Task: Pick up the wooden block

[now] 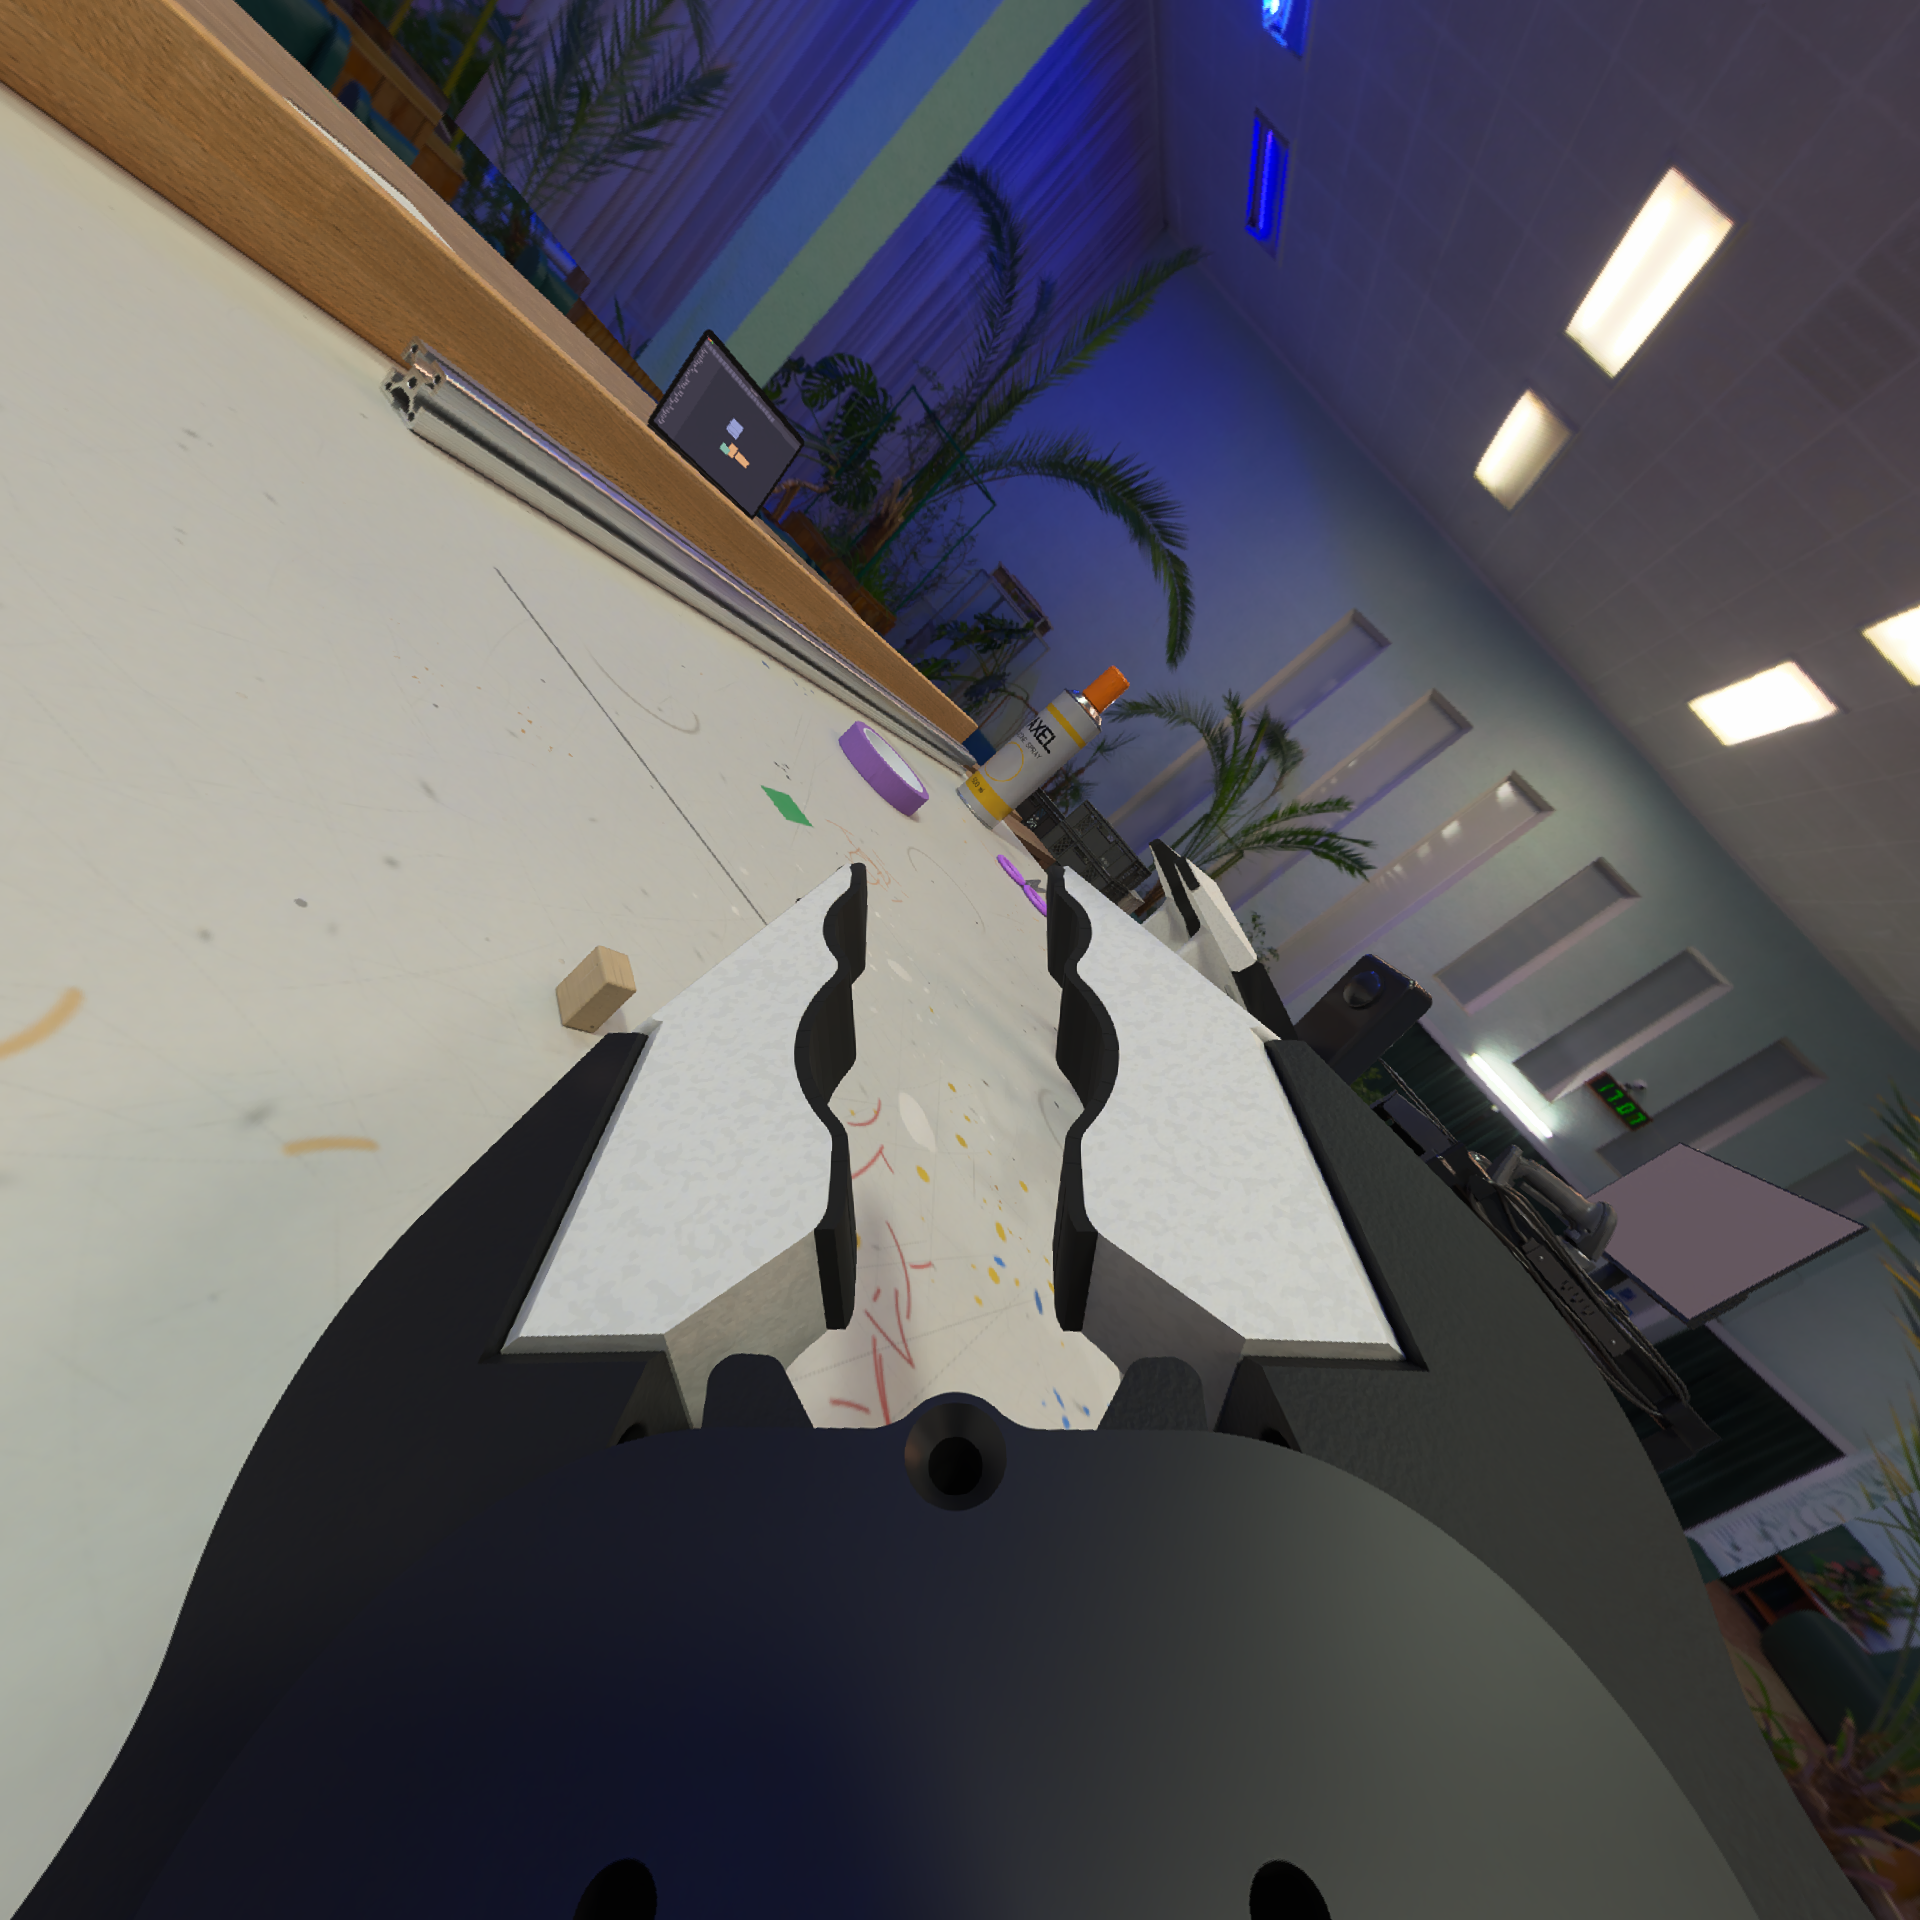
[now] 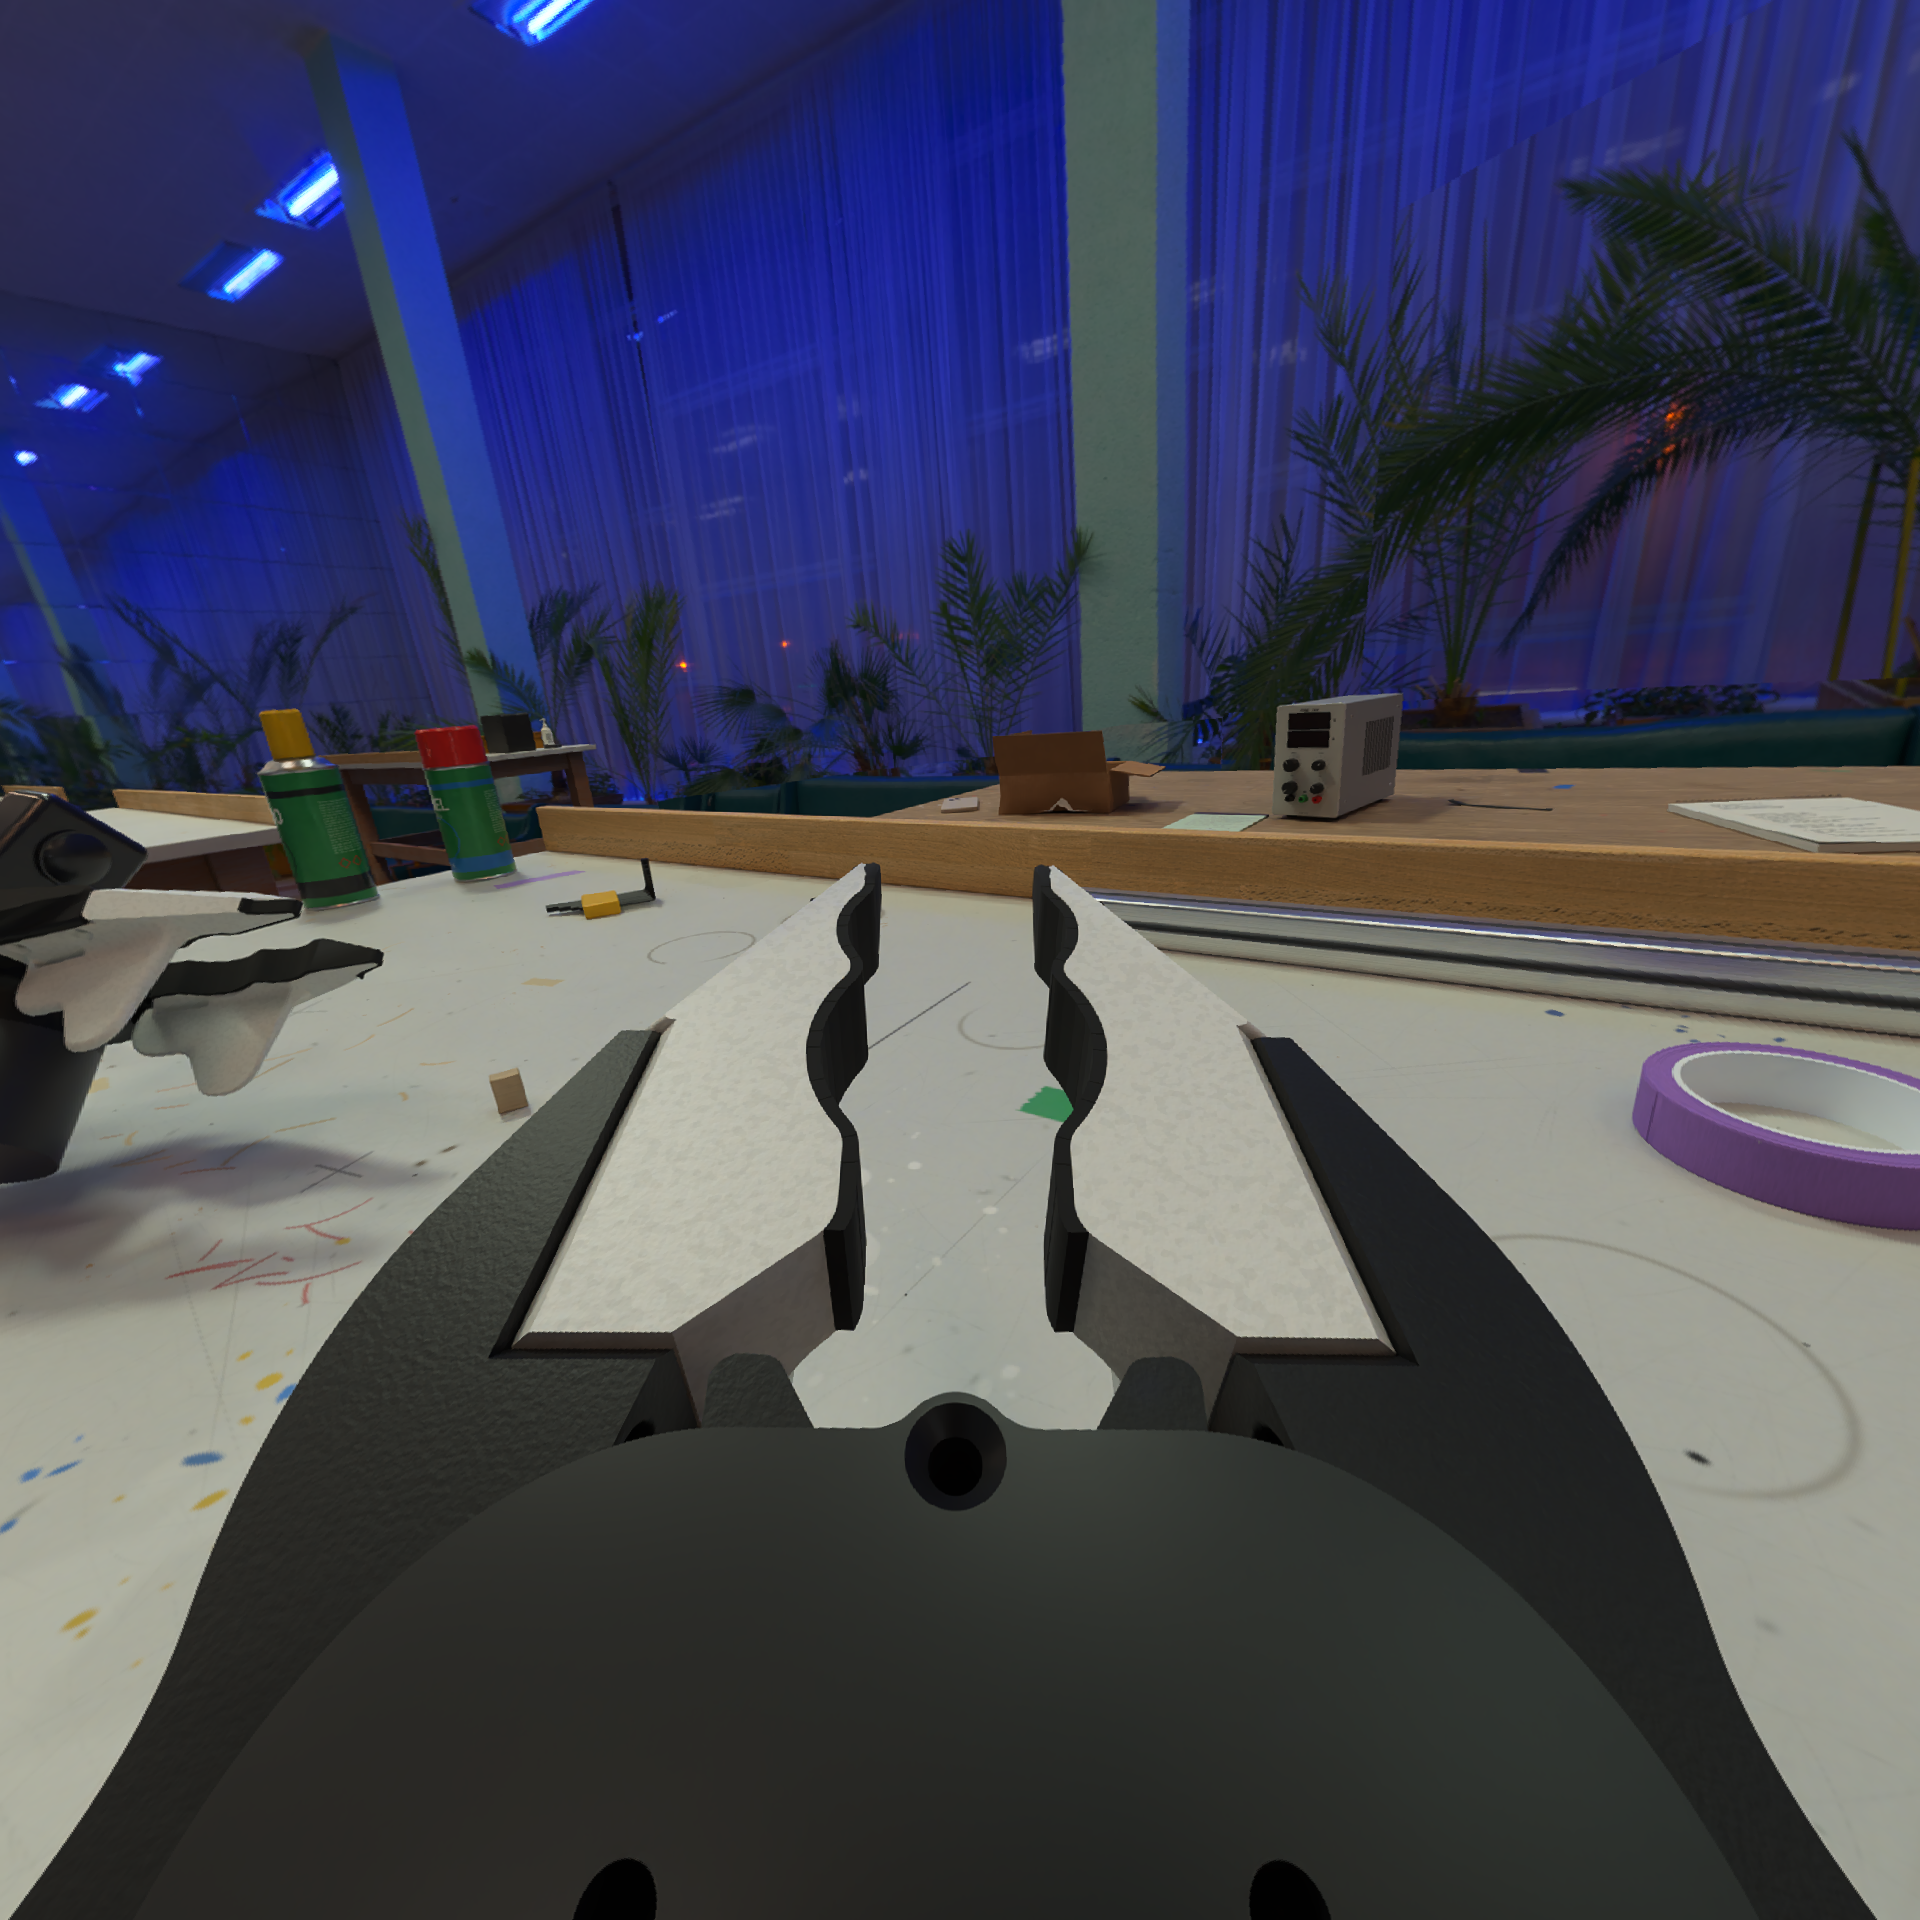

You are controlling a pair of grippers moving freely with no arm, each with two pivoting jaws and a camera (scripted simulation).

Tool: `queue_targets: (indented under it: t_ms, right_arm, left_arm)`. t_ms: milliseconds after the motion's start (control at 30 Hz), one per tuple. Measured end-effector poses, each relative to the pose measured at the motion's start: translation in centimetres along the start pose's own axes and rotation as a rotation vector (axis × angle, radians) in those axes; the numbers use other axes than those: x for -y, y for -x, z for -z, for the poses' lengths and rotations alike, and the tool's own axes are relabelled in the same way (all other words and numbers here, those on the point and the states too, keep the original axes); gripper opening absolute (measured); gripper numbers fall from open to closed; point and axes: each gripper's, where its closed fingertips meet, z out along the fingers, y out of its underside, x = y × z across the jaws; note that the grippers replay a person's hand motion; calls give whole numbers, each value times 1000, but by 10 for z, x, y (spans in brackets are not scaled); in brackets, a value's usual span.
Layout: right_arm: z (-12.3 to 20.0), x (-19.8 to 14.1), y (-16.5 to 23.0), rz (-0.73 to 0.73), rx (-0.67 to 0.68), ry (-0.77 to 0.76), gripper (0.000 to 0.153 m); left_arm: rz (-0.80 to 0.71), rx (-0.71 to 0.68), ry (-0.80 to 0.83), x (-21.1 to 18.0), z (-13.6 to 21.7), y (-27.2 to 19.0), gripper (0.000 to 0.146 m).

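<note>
Left claw [image 1: 956, 883], foreground of the left wrist view: fingers spread, nothing between them, only the paint-flecked white bench [image 1: 260, 675] showing through the gap. The wooden block [image 1: 594, 987] lies on the bench just left of the claw's left finger, apart from it and outside the gap. It rests flat on one face; it looks slightly longer than wide, the long axis running roughly away from the camera, though the difference is small. Farther along the bench — a green patch [image 1: 787, 805], a purple tape roll [image 1: 883, 767] and a white-and-yellow spray can [image 1: 1039, 746] with an orange cap. An aluminium rail [image 1: 644, 530] lies against the wooden ledge.

Right claw [image 2: 956, 878], foreground of the right wrist view: fingers likewise spread and empty, held above the bench. From here the block sits small, to the left of the left finger — between this claw and the left claw, which hangs open at the frame's left edge. The tape roll lies to the right.
</note>
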Motion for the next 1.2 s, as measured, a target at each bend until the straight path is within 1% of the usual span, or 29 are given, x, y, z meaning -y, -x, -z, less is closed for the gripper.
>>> queue_targets:
  t_ms: [233,467,633,1200]
  right_arm:
    - [1,1,-3,-22,-7,-10,29]
    - [2,2,-3,-27,-5,-11,30]
    - [3,3,-4,-33,-5,-20,30]
    - [4,5,-5,-48,1,-35,30]
  left_arm:
    - [27,-5,-19,3,2,2,35]
    - [-26,31,16,-3,-2,2,35]
    - [-2,20,-2,0,-1,3,34]
    - [-12,37,3,-2,-2,4,35]
